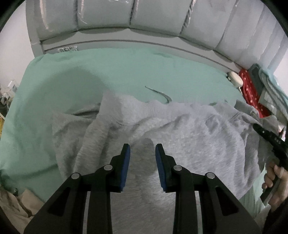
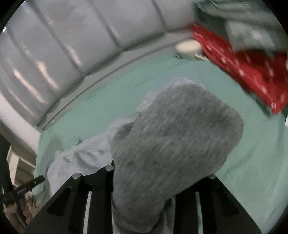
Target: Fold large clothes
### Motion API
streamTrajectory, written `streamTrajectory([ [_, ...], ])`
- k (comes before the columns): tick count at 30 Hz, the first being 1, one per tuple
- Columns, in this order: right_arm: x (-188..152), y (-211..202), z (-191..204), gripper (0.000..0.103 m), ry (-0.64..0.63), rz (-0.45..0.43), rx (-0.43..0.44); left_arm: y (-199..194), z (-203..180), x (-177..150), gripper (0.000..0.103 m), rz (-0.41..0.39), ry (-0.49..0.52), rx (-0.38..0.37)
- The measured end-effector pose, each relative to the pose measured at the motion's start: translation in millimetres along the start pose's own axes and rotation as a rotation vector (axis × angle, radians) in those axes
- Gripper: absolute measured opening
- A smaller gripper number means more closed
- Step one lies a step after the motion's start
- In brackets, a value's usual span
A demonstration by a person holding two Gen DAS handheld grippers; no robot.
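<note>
A large grey sweatshirt (image 1: 180, 135) lies crumpled across a mint-green bed sheet (image 1: 108, 75). In the left wrist view my left gripper (image 1: 142, 158) points down at its near part, and grey cloth fills the narrow gap between the blue pads (image 1: 126, 162). My right gripper (image 1: 266, 138) holds the sweatshirt's raised right edge, with a hand (image 1: 275, 178) behind it. In the right wrist view a thick fold of the sweatshirt (image 2: 171, 135) drapes over my right gripper (image 2: 144, 167) and hides its fingers. The left gripper (image 2: 38, 180) shows at the garment's far left edge.
A grey padded headboard (image 1: 144, 16) runs along the back of the bed. At the right side lie a red white-dotted cloth (image 2: 243, 63), a small white round object (image 2: 188, 47) and grey-green bedding (image 2: 243, 23). A thin dark cord (image 1: 160, 94) rests on the sheet. Beige fabric (image 1: 14, 207) lies lower left.
</note>
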State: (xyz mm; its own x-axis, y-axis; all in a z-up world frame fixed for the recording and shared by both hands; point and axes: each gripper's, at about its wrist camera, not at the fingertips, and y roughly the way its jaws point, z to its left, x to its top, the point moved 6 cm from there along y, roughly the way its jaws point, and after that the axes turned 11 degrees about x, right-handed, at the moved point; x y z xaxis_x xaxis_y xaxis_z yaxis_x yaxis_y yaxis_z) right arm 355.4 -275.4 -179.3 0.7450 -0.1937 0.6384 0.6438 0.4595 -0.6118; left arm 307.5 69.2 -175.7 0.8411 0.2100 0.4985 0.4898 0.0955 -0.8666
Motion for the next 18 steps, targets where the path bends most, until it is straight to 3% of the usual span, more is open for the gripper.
streamTrajectory([
  [10,-6,-5,89,0.027,-0.160,0.004,0.000,-34,35,19,0.031,-0.036,-0.047,-0.055],
  [18,-15,5,163,0.027,-0.271,0.011,0.034,-55,92,30,0.031,-0.054,-0.094,-0.036],
])
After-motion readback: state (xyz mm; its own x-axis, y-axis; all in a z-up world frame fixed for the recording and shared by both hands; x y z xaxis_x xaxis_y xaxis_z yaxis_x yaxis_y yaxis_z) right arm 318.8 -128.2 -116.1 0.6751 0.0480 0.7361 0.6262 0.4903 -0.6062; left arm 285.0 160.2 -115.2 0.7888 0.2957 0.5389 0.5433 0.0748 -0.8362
